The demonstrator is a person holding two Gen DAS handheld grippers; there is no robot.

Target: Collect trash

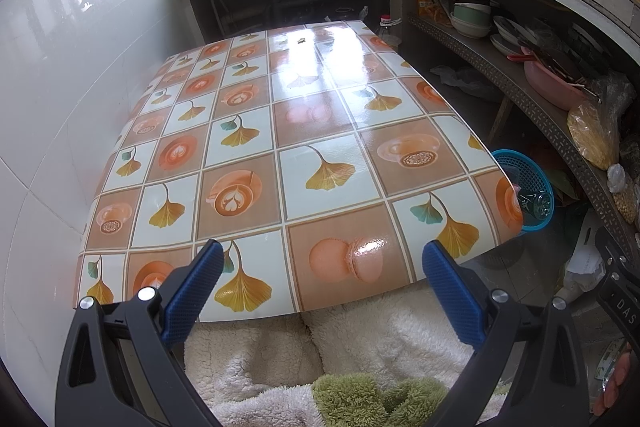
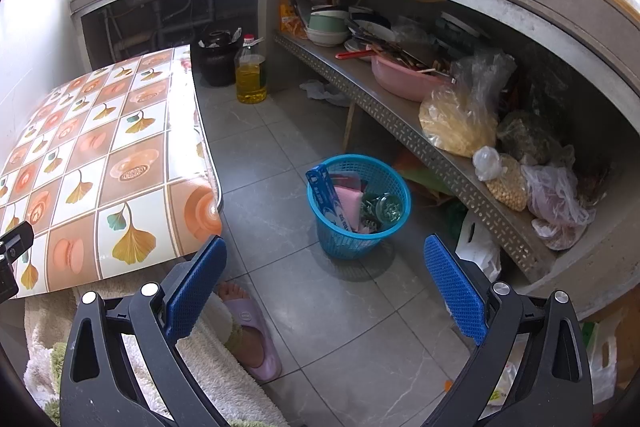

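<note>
Both jaws gape wide and empty: the left hand-held gripper over the tabletop, the right hand-held gripper over the floor. The blue basket right of the tabletop holds trash, perhaps wrappers.

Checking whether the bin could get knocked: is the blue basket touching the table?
Apart. The right wrist view shows bare floor tiles between the blue basket and the table edge.

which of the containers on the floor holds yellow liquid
The clear plastic bottle with the red cap, standing beside the dark jar; the blue basket holds trash instead.
</note>
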